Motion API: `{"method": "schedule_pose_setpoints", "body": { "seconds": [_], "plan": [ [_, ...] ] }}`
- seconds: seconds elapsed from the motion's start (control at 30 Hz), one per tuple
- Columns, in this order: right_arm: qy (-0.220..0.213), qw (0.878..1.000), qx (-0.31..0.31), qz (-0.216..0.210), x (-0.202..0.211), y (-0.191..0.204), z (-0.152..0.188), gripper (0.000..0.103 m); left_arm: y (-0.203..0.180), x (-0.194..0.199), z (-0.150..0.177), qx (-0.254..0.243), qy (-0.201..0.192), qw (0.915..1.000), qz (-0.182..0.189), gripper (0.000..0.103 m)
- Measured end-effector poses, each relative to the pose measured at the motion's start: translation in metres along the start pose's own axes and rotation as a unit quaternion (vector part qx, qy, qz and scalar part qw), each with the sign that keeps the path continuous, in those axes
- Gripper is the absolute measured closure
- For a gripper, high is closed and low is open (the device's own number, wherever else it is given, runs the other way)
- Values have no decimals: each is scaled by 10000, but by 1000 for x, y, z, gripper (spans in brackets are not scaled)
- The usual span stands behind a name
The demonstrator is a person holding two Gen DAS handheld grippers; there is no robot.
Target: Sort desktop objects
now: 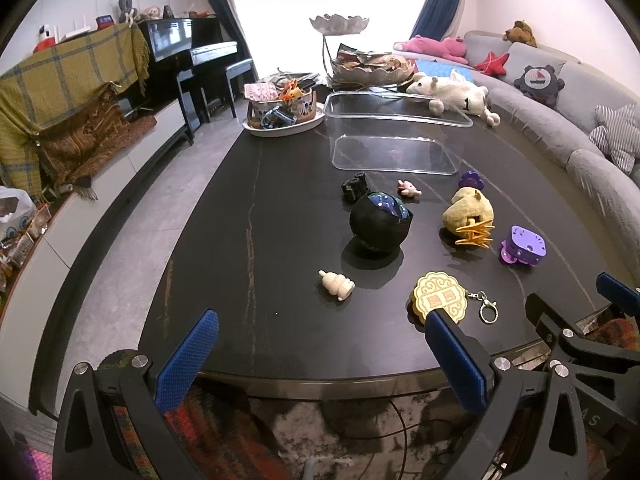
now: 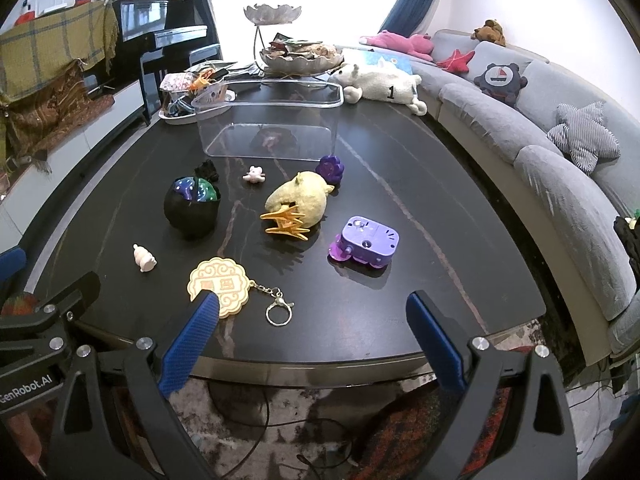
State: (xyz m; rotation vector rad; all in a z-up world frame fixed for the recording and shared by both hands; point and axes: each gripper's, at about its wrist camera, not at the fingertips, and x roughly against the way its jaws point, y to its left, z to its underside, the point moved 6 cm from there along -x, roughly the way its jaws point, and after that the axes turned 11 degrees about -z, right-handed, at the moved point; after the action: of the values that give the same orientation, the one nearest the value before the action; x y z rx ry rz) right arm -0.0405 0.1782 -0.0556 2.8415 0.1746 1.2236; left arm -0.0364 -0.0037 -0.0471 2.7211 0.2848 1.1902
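Both hand-held grippers sit low at the near rim of the dark worktop [image 1: 248,208], side by side. Left hand-held gripper [image 1: 320,356]: jaws spread wide, nothing between them. Right hand-held gripper [image 2: 312,340]: likewise spread and empty, tilted down toward the toys.

Task things lie loose on the worktop, none sorted yet by the look of it. In the right wrist view, clock-face from the worktop's middle:
- round gold keychain [image 2: 219,286] with its ring, 7 o'clock, closest to the right fingers
- small cream figurine [image 2: 144,259], 8 o'clock
- black pouch [image 2: 191,212] holding blue-green pieces, 9 o'clock
- yellow plush [image 2: 300,200] touching an orange hair clip [image 2: 286,222], centre
- purple toy car [image 2: 366,242], 4 o'clock
- purple flower [image 2: 330,168] and tiny pink toy [image 2: 254,174], 12 o'clock
- small black toy [image 2: 207,170], 11 o'clock, behind the pouch

Containers: clear plastic bin [image 2: 268,124] at 12 o'clock stands empty; I take it as the likely drop place. White tray [image 1: 286,126] beyond it is heaped with odds and ends. Tiered bowl stand [image 1: 370,70] at the far edge is full of wrappers.

Risks, as I judge them:
- keychain lies flat; fingers may skid off it or catch only the ring
- clip rests against the plush, so one grab may drag both
- pouch is open; tilting could spill it
- grippers are close together and could knock each other
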Motion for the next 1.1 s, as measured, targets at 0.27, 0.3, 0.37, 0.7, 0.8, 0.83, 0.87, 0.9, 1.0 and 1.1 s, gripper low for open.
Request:
{"method": "schedule_pose_setpoints", "body": {
  "seconds": [0.27,0.3,0.37,0.7,0.8,0.83,0.87,0.9,1.0,1.1],
  "plan": [
    [-4,10000,-21,9,-2,-1,0,7,4,0,-1,40,-11,10000,-21,1],
    [-11,10000,-20,16,-2,-1,0,5,4,0,-1,51,2,10000,-20,1],
    [-19,10000,-8,23,-2,-1,0,4,5,-1,-1,73,28,10000,-19,1],
    [-20,10000,40,10,-3,0,0,2,5,-2,0,50,48,10000,-15,1],
    [-19,10000,33,15,-3,-1,1,2,5,-3,0,49,73,10000,-20,1],
    [-21,10000,33,21,-3,-1,0,2,6,-3,0,52,87,9999,-21,1],
    [-25,10000,30,24,-3,-2,0,2,6,-4,0,63,99,9999,-23,1],
    [-31,10000,25,24,-3,-2,0,2,6,-4,0,70,104,9999,-24,1],
    [-37,10000,23,7,-3,-2,-1,2,6,-5,0,85,102,9999,-19,1],
    [-24,10000,36,-35,-4,-1,0,2,6,-6,0,81,124,9999,-6,1]
  ]
}}
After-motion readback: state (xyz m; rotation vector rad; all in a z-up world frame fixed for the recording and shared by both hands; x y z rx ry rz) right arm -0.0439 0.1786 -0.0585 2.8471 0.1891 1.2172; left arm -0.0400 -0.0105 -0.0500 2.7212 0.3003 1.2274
